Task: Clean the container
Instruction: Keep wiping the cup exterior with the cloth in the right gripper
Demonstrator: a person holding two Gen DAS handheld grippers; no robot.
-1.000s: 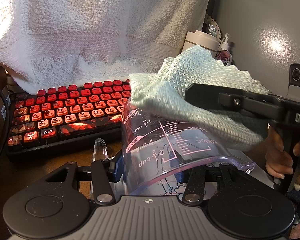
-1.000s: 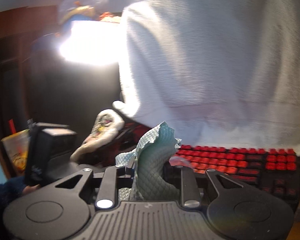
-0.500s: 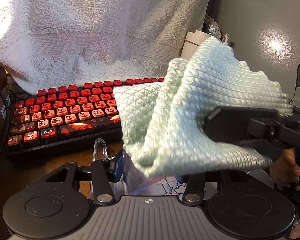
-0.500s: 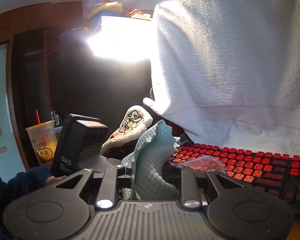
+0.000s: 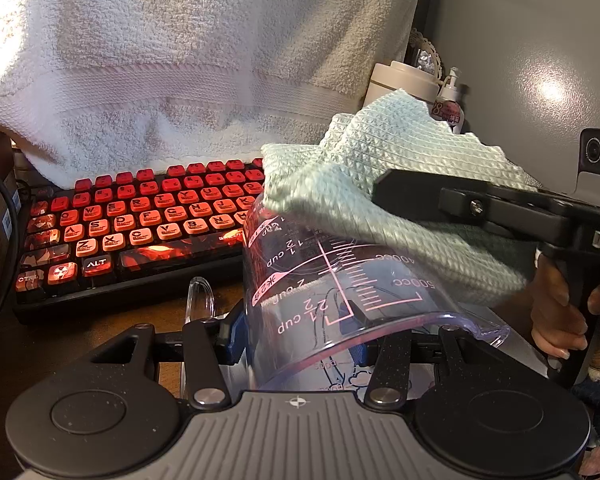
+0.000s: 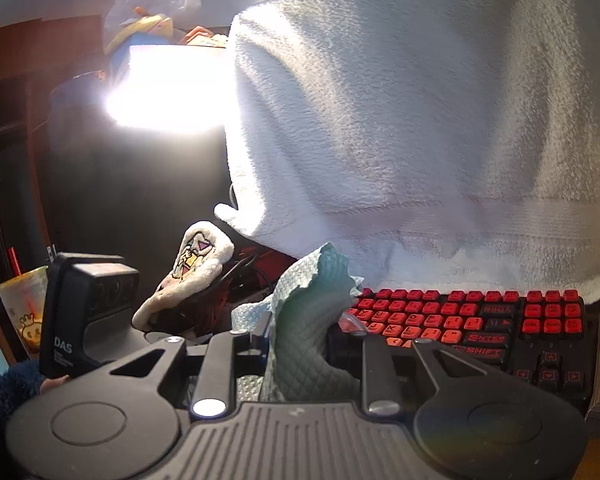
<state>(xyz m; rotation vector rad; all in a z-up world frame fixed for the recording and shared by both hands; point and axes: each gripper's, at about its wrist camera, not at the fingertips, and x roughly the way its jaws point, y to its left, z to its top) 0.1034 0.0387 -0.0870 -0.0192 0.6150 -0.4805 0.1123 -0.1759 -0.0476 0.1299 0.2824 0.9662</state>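
Behind our red keyboard (image 5: 140, 224) hangs a white towel (image 5: 180, 60). Our left gripper (image 5: 300, 320) pinches the upside-down measuring cup (image 5: 332, 280); our right gripper (image 6: 296, 344) pinches the cloth (image 5: 400, 200) on its bottom.

cloth (image 5: 384, 196) back down on measuring cup (image 5: 332, 296) base, after lifting clear; right claw (image 6: 300, 344) swung right.

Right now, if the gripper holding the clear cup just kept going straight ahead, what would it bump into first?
Probably the red keyboard just beyond the measuring cup that the left gripper holds; depth is hard to judge.
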